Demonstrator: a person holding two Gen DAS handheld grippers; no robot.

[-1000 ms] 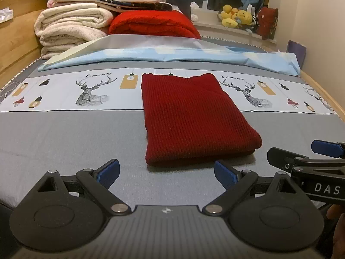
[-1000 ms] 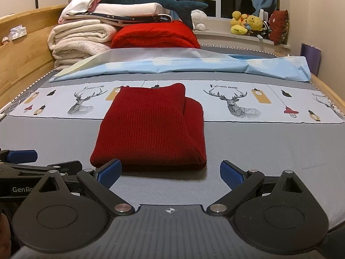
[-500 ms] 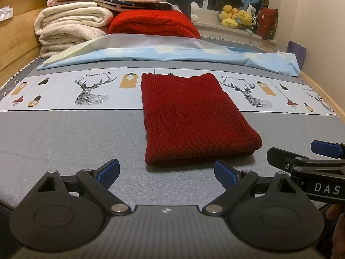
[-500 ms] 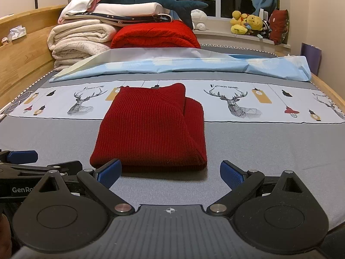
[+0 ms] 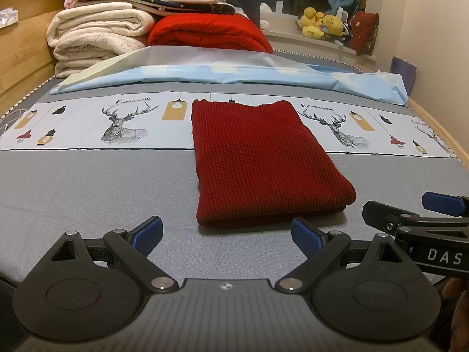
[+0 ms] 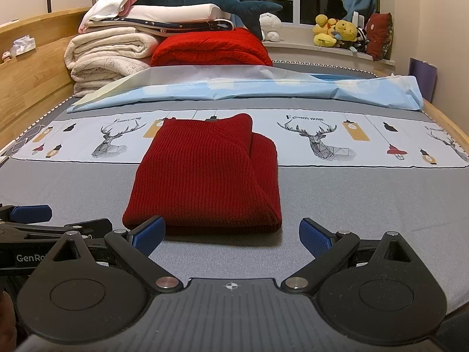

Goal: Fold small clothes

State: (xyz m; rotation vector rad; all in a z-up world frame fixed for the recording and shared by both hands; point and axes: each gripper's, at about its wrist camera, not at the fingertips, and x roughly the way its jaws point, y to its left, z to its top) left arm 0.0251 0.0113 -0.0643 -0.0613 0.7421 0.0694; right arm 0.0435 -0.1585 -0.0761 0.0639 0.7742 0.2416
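Note:
A dark red knitted sweater lies folded into a neat rectangle on the grey bed sheet; it also shows in the right wrist view. My left gripper is open and empty, just short of the sweater's near edge. My right gripper is open and empty, also just short of the near edge, its left fingertip close to the sweater's near left corner. Each gripper shows at the edge of the other's view: the right one, the left one.
A light blue quilt lies across the bed behind a printed deer strip. Folded blankets and a red duvet are stacked at the head. A wooden bed frame runs along the left. Plush toys sit on the windowsill.

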